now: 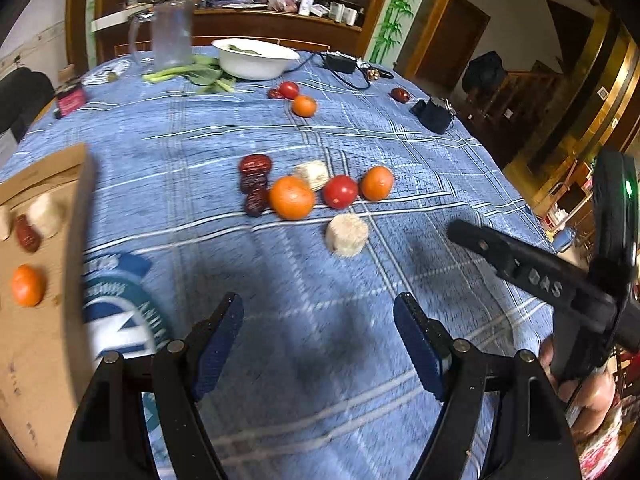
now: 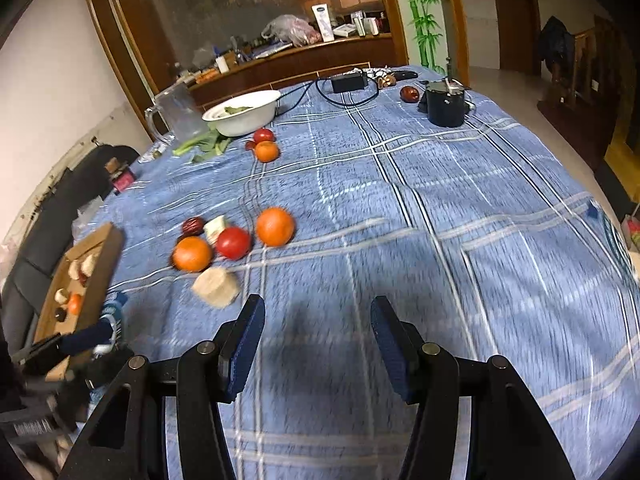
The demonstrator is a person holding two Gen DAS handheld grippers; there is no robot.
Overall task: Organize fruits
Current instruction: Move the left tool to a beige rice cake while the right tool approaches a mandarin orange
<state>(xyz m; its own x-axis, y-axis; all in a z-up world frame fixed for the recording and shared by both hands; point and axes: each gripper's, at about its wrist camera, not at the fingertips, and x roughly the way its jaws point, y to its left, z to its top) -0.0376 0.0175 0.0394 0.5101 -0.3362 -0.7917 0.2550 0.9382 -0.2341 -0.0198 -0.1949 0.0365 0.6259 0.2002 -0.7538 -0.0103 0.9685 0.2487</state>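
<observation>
A cluster of fruit lies mid-table: two oranges, a red tomato, dark red dates and two pale cut chunks. The same cluster shows in the right wrist view, with an orange and the tomato. A cardboard box at the left holds an orange, a date and pale chunks. My left gripper is open and empty above the cloth, short of the cluster. My right gripper is open and empty, right of the cluster.
A white bowl with greens, a clear jug and leafy stalks stand at the far side. A tomato and orange lie beyond the cluster. A black pouch, a power adapter with cable and a lone date sit far right.
</observation>
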